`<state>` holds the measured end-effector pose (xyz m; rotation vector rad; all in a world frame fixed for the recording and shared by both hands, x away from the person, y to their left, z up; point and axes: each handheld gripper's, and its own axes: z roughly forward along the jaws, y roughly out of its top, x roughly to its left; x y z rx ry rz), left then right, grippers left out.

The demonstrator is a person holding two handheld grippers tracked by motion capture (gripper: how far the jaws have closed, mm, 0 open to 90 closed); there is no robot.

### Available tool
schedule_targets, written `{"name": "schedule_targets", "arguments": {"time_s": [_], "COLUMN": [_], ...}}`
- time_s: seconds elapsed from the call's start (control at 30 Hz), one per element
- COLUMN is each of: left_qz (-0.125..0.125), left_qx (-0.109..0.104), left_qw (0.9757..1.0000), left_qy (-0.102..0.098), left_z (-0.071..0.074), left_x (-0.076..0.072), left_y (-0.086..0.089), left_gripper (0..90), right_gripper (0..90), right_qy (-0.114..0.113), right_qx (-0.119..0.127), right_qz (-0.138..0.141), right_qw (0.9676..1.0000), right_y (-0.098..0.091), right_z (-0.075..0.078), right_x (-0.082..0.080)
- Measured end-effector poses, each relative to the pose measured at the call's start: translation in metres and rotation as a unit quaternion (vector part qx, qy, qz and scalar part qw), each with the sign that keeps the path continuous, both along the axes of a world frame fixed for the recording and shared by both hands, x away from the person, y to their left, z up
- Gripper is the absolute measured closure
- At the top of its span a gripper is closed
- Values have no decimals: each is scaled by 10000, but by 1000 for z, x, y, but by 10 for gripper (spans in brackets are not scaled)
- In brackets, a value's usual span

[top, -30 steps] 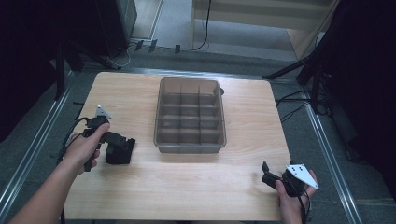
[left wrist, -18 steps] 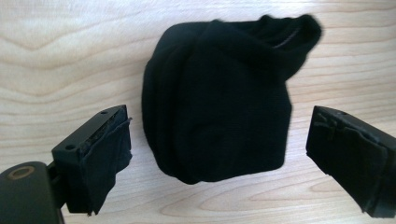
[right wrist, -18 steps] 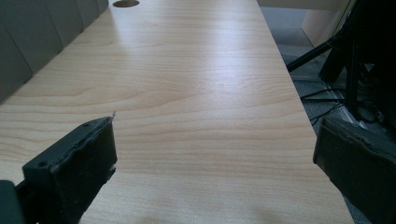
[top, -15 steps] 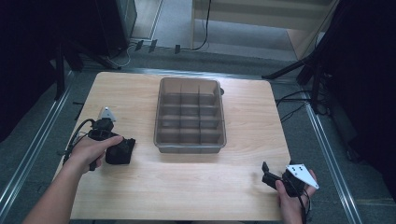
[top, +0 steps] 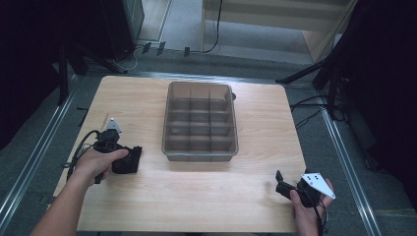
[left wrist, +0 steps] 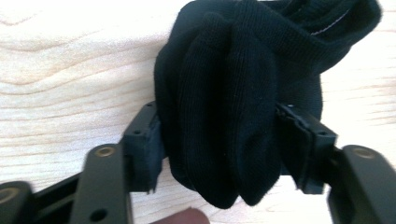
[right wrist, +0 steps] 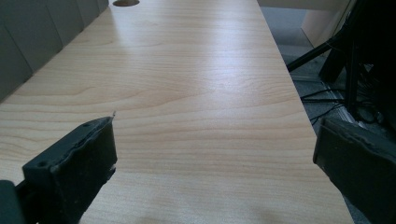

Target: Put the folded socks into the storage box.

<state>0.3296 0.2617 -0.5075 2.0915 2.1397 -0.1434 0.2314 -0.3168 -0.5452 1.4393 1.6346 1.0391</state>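
- Where the wooden desk (top: 255, 142) carries its load, a grey divided bin (top: 200, 123) stands at the middle, its long side running away from the person, and its compartments look bare as far as the high view tells.
- Just behind the bin's far right corner a dark round hole (top: 232, 97) sits in the desk top; the right tool's view catches the same hole (right wrist: 125, 3) at its upper edge, with the bin's grey wall (right wrist: 32, 37) at its left.
- Beyond the desk, cables (top: 314, 110) trail over the floor, and dark stand legs (top: 314, 73) reach in at the far right.
- The left tool (top: 120, 157) lies low at the desk's left side, beside the bin and apart from it, its jaws pressed on either side of a black sock bundle (left wrist: 238, 107) that rests on the wood.
- The right tool (top: 280, 184) is held near the desk's near right corner, its jaws spread wide with bare wood between them, well apart from bin and bundle.
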Motion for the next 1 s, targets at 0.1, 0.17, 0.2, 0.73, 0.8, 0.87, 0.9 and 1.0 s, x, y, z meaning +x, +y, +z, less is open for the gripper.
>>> {"name": "schedule_targets", "arguments": {"time_s": [0.1,0.17,0.2,0.73,0.8,0.87,0.9,1.0], "left_qz": [-72,-61,-64,387,429,411,394,402], "left_qx": [-94,-163,-133,-610,-735,-741,-797,-773], "left_qw": [9999,9998,9998,9974,9964,9964,9960,9962], "left_qy": [-21,-77,-125,-80,-62,2,14,-92], "left_z": [1,2,3,57,67,77,82,98], "left_x": [-1,0,0,12,14,16,17,21], "left_y": [-1,-2,-2,6,4,-1,-2,-10], "left_gripper": [534,582,681,738,738,738,739,739], "right_gripper": [0,0,0,0,0,0,0,0], "right_qy": [-2,-2,-2,5,8,13,10,14], "right_qx": [-3,-3,-1,-12,-13,-3,-2,2], "right_qz": [5,1,1,3,2,0,4,3], "right_qw": [10000,10000,10000,10000,10000,10000,10000,10000], "right_y": [0,0,0,0,0,0,0,0], "right_z": [0,0,0,0,0,0,0,0], "right_x": [0,0,0,0,0,0,0,0]}}
